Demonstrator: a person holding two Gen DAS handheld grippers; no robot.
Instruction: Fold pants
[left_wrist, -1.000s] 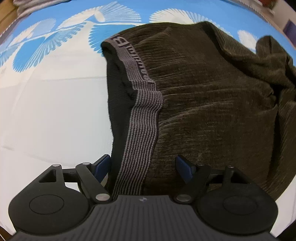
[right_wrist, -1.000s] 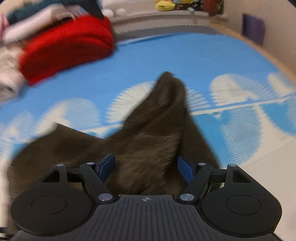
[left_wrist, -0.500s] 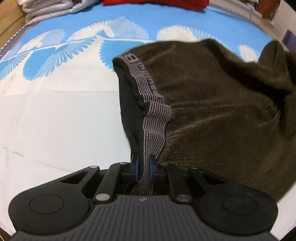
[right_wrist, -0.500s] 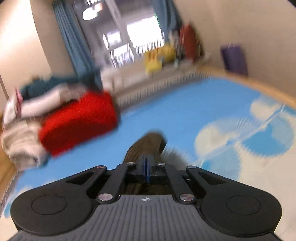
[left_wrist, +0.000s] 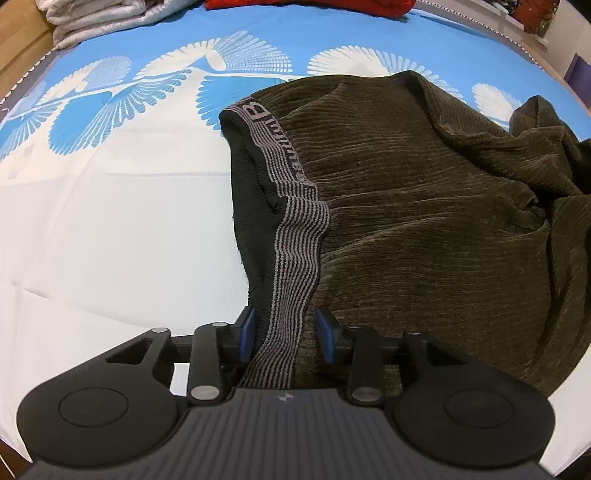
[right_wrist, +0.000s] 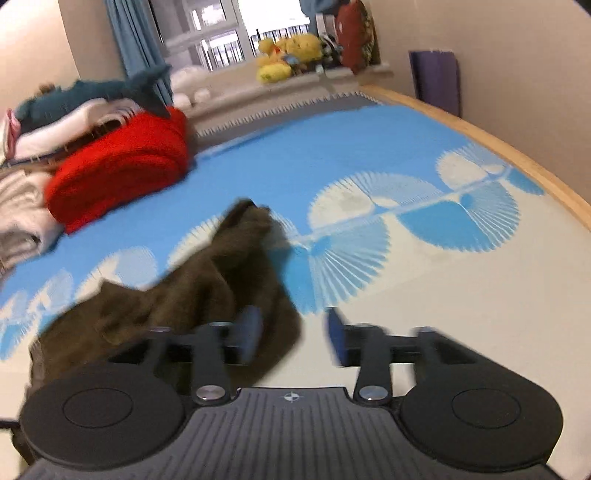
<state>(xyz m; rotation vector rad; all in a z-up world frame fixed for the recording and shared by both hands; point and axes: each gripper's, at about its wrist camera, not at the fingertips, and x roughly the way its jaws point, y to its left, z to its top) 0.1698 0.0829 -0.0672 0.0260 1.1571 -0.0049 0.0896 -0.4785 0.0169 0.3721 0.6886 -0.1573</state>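
The dark brown ribbed corduroy pants (left_wrist: 424, 206) lie rumpled ahead of both grippers. The left gripper (left_wrist: 286, 334), just reopened, straddles the striped grey waistband (left_wrist: 299, 236) unpinched; the right gripper (right_wrist: 293, 338), likewise reopened, holds nothing. Regrip squarely and smooth the cloth before folding.

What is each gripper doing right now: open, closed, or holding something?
Left gripper: open, jaws just opened; the striped waistband of the brown pants lies loose between them.
Right gripper: open, jaws just opened, holding nothing.
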